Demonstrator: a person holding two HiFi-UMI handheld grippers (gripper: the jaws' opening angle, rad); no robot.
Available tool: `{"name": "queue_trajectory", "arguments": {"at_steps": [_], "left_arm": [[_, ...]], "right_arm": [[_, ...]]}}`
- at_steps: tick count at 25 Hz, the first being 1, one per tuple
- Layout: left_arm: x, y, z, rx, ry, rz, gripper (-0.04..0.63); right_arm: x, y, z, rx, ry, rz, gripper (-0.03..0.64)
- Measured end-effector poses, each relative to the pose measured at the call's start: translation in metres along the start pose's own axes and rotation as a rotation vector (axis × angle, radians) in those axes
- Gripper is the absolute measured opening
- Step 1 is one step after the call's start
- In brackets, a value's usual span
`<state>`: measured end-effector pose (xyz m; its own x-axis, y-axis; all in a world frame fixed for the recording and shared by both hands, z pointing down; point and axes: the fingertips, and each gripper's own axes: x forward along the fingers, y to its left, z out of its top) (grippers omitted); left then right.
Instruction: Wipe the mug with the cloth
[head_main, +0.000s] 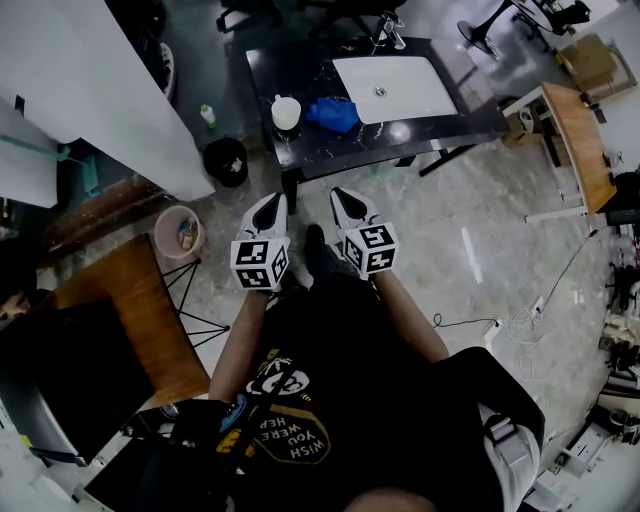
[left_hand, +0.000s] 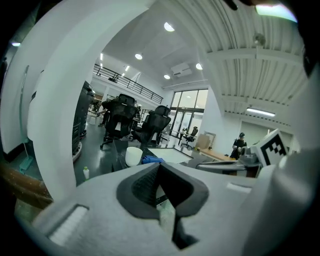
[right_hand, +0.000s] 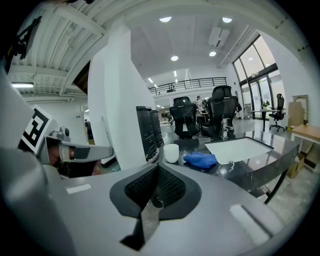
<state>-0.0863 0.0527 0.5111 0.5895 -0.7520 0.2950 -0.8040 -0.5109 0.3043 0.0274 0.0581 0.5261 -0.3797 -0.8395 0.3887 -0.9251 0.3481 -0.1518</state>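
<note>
Both grippers are held side by side above the floor (head_main: 450, 230), well apart from the black table (head_main: 400, 136). On the left, the left gripper (head_main: 268, 207) is squeezed closed, and nothing is held between its jaws. Next to it, the right gripper (head_main: 347, 200) is squeezed closed too, and nothing is held there either.

Nothing is being wiped yet. The white mug (head_main: 286, 112) is set upright near the left end of the table, close to the front edge. The blue cloth (head_main: 332, 114) is bunched up just to its right. It cannot be told if the two are touching. Further right, a white sheet (head_main: 392, 88) is laid flat on the table.

Some things could go wrong from here. The mug could be bumped off the edge if it is reached for too fast, because so little table is left in front of it. The mug could be dragged or tipped if the cloth is pulled away roughly, since the two are so close. The mug is probably smooth and round, so it could be dropped if it is pinched too lightly.
</note>
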Motion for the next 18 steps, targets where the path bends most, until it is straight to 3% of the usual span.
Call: {"name": "queue_trajectory", "arguments": {"at_steps": [6,14,18], "left_arm": [[0.041,0.023,-0.003,0.088,0.036,0.045,0.003],[0.119,0.048,-0.004,0.104,0.086,0.04,0.003],[0.151,0.056,0.0,0.068,0.084,0.052,0.003]], "right_arm": [[0.046,-0.019,-0.007,-0.009,0.041,0.078,0.003],[0.124,-0.078,0.005,-0.119,0.103,0.122,0.003],[0.16,-0.112,0.006,-0.065,0.189,0.176,0.003]]}}
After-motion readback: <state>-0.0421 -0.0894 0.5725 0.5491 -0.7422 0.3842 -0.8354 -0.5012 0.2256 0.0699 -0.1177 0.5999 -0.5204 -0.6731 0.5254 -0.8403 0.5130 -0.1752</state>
